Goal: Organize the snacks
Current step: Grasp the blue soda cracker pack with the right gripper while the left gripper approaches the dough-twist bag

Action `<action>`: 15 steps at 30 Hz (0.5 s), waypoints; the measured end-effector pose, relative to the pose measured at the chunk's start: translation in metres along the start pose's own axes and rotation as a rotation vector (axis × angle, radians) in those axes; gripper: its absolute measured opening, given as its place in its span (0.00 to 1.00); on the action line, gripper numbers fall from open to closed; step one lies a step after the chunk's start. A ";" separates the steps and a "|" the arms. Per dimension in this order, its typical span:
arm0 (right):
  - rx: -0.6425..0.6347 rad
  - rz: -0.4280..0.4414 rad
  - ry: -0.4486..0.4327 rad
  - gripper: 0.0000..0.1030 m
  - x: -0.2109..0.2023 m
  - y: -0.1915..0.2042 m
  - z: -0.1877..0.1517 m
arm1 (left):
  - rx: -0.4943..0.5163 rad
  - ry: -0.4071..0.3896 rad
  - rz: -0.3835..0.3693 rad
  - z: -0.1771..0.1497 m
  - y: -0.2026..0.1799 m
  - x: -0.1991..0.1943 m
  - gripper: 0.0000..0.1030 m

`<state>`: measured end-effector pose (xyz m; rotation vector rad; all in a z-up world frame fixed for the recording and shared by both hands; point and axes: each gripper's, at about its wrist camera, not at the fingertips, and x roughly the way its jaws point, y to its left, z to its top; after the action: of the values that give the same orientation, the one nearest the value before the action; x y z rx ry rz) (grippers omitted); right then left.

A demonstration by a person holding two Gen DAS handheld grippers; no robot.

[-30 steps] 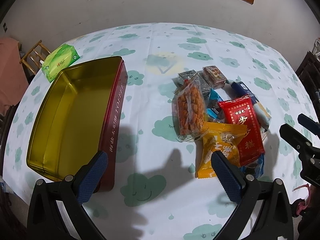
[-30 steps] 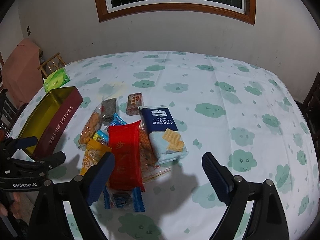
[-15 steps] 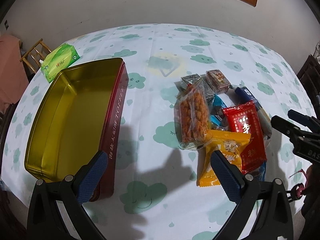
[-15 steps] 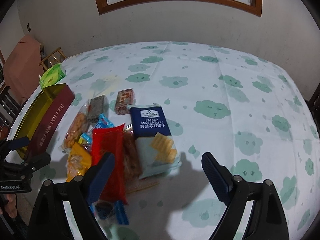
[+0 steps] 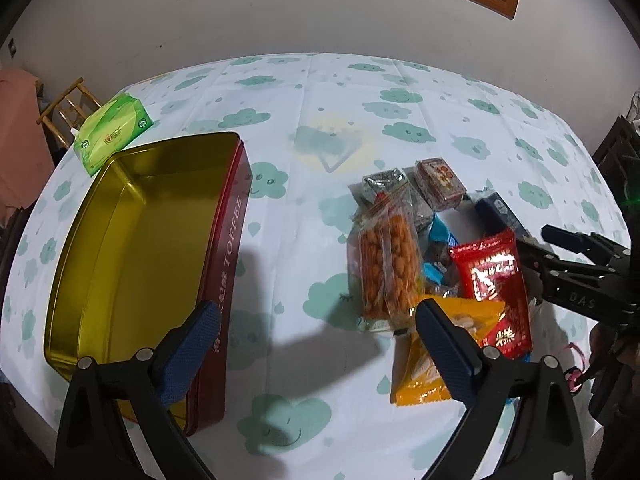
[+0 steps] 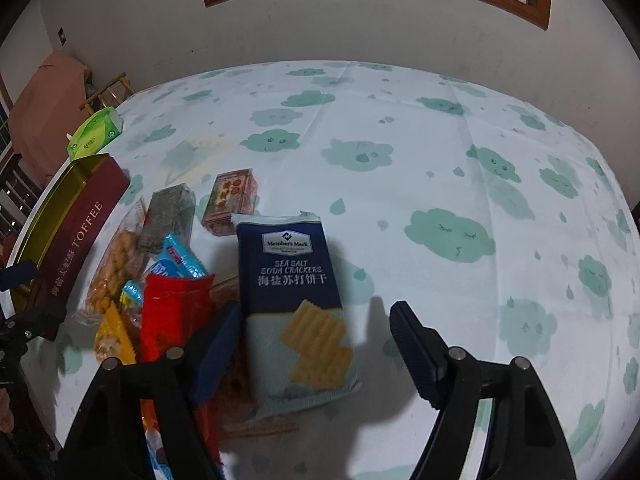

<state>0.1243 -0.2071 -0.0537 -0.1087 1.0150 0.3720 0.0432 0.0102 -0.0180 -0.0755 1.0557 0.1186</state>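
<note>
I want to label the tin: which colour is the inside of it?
The inside of the tin is shiny gold; the left wrist view shows it best.

My left gripper [image 5: 316,344]: tin [image 5: 132,264] ahead-left, snack pile [image 5: 436,256] ahead-right; tissue pack [image 5: 114,132] behind tin, all on table [image 5: 320,120].

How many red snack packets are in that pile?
1: the red packet lies between the yellow packet and the cracker pack. Others may be buried underneath.

- Left gripper [image 5: 316,344]: black angular frame, silver screws, blue textured finger pads [image 5: 192,354].
- Right gripper [image 6: 316,340]: same black frame, silver screws, dark blue ribbed pads [image 6: 412,348].
</note>
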 end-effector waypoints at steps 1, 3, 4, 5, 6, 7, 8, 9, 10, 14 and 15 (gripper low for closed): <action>-0.003 0.004 0.002 0.72 0.002 0.000 0.001 | 0.000 0.001 -0.001 0.001 0.000 0.001 0.93; -0.006 0.009 0.014 0.61 0.008 -0.001 0.003 | 0.002 0.003 -0.002 0.003 -0.001 0.003 0.92; -0.005 0.017 0.023 0.57 0.011 -0.001 0.003 | 0.003 0.006 -0.004 0.004 -0.002 0.004 0.91; -0.002 0.024 0.025 0.57 0.013 -0.002 0.003 | 0.005 0.008 -0.007 0.005 -0.003 0.005 0.90; 0.002 0.026 0.021 0.57 0.013 -0.002 0.004 | 0.007 0.009 -0.010 0.006 -0.003 0.006 0.90; 0.002 0.028 0.020 0.57 0.014 -0.002 0.004 | 0.009 0.011 -0.010 0.007 -0.004 0.007 0.90; -0.001 0.032 0.021 0.57 0.015 -0.002 0.004 | 0.011 0.013 -0.011 0.008 -0.005 0.008 0.90; -0.004 0.037 0.023 0.57 0.016 -0.003 0.004 | 0.013 0.014 -0.013 0.009 -0.006 0.009 0.90; -0.010 0.039 0.020 0.57 0.016 -0.003 0.005 | 0.014 0.015 -0.012 0.009 -0.007 0.010 0.90; -0.064 0.027 0.029 0.57 0.020 -0.001 0.009 | 0.024 0.020 -0.007 0.011 -0.011 0.014 0.90; -0.081 0.020 0.032 0.57 0.021 0.001 0.010 | 0.027 0.023 -0.003 0.012 -0.012 0.014 0.90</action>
<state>0.1420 -0.1984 -0.0660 -0.1782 1.0335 0.4312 0.0618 0.0003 -0.0247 -0.0545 1.0794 0.1010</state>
